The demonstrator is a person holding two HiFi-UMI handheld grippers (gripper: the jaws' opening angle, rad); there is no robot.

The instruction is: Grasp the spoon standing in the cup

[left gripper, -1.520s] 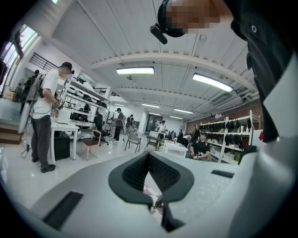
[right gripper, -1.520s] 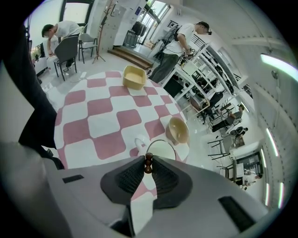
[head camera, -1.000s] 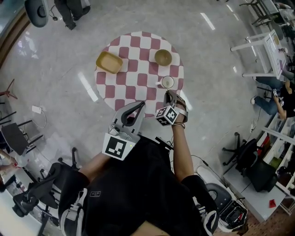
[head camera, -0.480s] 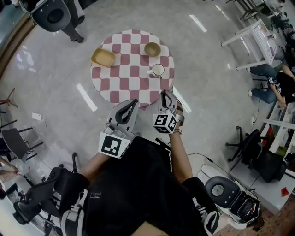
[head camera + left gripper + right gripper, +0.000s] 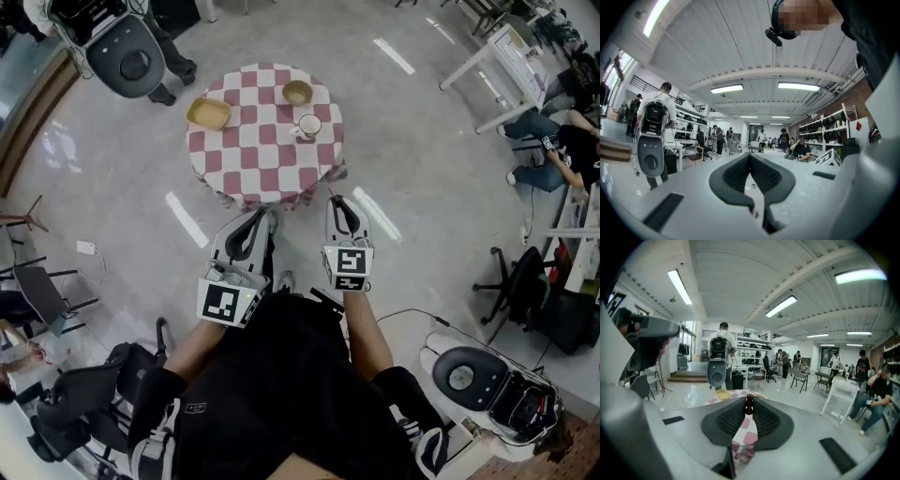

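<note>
In the head view the cup (image 5: 309,124) stands on the table (image 5: 225,178) well ahead of your left gripper (image 5: 263,217) and right gripper (image 5: 335,201), with a bowl (image 5: 298,92) and a yellow dish (image 5: 209,114) beyond it; in the left gripper view the jaws meet on nothing; in the right gripper view the jaws pinch a dark stub at their tips, likely the spoon (image 5: 749,405), so the grasp seems done.

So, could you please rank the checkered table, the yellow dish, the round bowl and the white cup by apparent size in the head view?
1. checkered table, by far the largest
2. yellow dish
3. round bowl and white cup: they look nearly alike, too close to rank.
</note>
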